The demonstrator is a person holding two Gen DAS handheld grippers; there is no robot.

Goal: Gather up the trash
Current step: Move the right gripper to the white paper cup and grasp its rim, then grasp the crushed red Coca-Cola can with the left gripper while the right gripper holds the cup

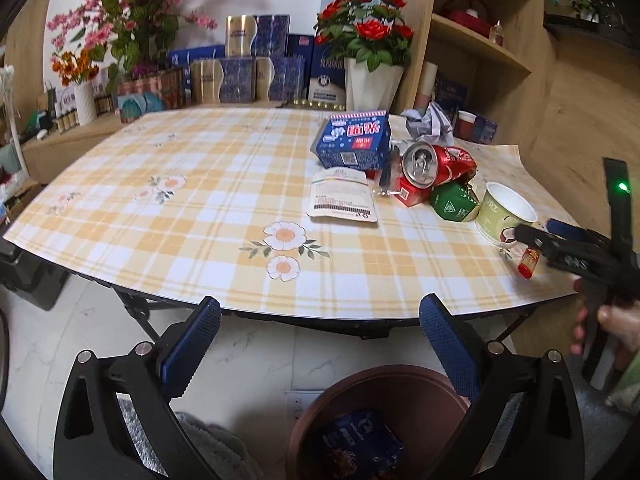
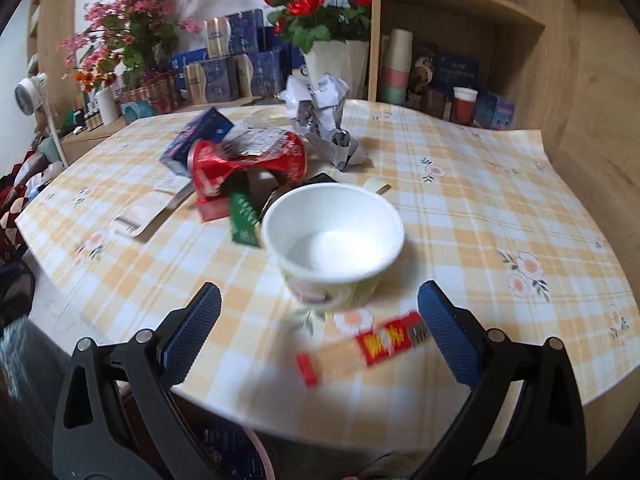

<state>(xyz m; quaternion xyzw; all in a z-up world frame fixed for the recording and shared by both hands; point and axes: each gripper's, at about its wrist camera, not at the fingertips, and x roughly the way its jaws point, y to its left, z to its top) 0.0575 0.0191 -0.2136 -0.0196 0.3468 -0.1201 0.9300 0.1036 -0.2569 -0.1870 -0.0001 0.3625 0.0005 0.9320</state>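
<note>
Jaws on both my grippers are spread wide, holding nothing. Blue packet already sits in the brown bin below; paper bowl, crushed can, boxes and crumpled paper are left on the table.

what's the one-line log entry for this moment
left tongs open over bin | right tongs open near paper bowl | crushed can on table | nothing held

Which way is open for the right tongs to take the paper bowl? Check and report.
Probably yes, straight ahead. The right tongs stand open in front of the paper bowl, with only bare tablecloth and a small red stick packet lying low between them. The crushed red can sits behind the bowl.
</note>
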